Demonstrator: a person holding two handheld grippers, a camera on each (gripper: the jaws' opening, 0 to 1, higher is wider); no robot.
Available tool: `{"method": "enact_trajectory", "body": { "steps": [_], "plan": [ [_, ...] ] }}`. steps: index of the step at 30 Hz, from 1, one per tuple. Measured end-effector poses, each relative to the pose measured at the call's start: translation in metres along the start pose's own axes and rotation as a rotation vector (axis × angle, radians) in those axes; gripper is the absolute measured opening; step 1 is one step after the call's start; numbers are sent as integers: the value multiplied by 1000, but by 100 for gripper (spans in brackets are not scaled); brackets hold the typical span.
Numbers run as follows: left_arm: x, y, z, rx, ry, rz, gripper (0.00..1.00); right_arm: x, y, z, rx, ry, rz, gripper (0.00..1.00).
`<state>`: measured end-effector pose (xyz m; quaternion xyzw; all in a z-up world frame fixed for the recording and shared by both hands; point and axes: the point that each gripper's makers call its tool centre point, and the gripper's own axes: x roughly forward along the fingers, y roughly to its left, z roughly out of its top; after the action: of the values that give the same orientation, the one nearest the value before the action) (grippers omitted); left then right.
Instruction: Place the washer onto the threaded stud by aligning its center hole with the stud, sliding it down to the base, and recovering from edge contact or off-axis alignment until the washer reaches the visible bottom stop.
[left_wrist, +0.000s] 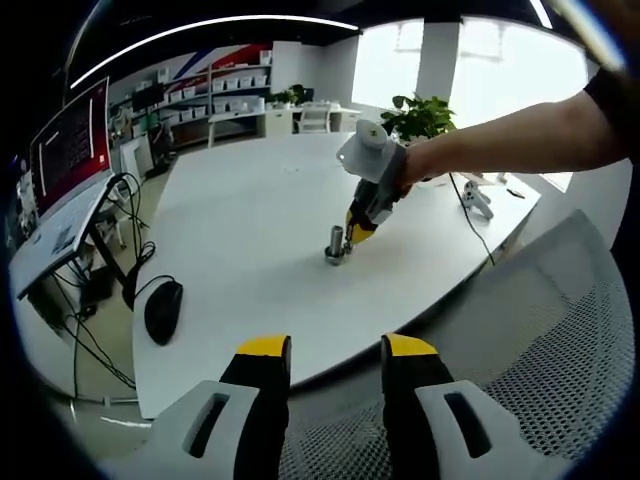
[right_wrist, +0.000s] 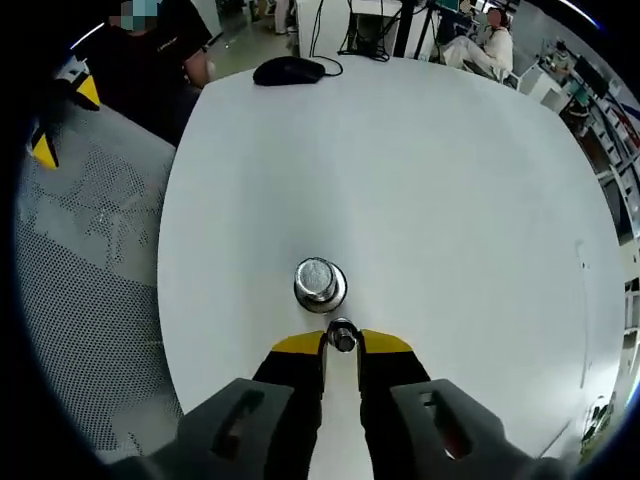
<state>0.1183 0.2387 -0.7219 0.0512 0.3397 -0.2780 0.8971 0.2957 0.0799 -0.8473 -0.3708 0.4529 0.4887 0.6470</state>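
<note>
Approach step: the right gripper (right_wrist: 342, 338), jaws pinching the washer (right_wrist: 342, 336), hovers just short of the threaded stud (right_wrist: 319, 282) mid-surface (right_wrist: 420, 160). Next, centre hole over stud, then lower. Left gripper (left_wrist: 335, 352) idles off the near edge, jaws spread.

Left gripper (left_wrist: 335, 352): jaws apart with a clear gap between the yellow tips, nothing between them; held back off the table edge.
Right gripper (right_wrist: 341, 343): jaws drawn close, yellow tips pinching the washer (right_wrist: 342, 336); in the left gripper view (left_wrist: 360, 228) it points steeply down.
Right forearm (left_wrist: 520, 135): bare, reaching in from the right of the left gripper view.
Right hand (left_wrist: 415, 165): wrapped round the gripper body.
</note>
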Motion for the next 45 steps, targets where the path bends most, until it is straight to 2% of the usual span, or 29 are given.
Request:
{"method": "enact_trajectory", "body": {
  "steps": [10, 14, 16, 22, 35, 39, 42, 45],
  "plan": [
    [0, 0, 0, 0, -1, -2, 35, 8, 0, -3, -4, 26, 6, 14],
    [0, 0, 0, 2, -3, -2, 35, 8, 0, 3, -38, -11, 4, 16],
    [0, 0, 0, 2, -3, -2, 35, 8, -4, 2, -32, 1, -13, 19],
    [0, 0, 0, 2, -2, -2, 35, 13, 1, 1, -62, 22, 10, 18],
    [0, 0, 0, 2, -2, -3, 34, 10, 7, -9, -45, 42, 25, 16],
    [0, -1, 0, 3, -2, -5, 34, 8, 11, -13, 6, 41, 32, 16],
    [0, -1, 0, 4, 2, -8, 34, 8, 10, -16, 5, 37, 21, 16],
    [0, 0, 0, 3, -1, -4, 34, 7, 11, -23, 0, 55, 20, 16]
  ]
}}
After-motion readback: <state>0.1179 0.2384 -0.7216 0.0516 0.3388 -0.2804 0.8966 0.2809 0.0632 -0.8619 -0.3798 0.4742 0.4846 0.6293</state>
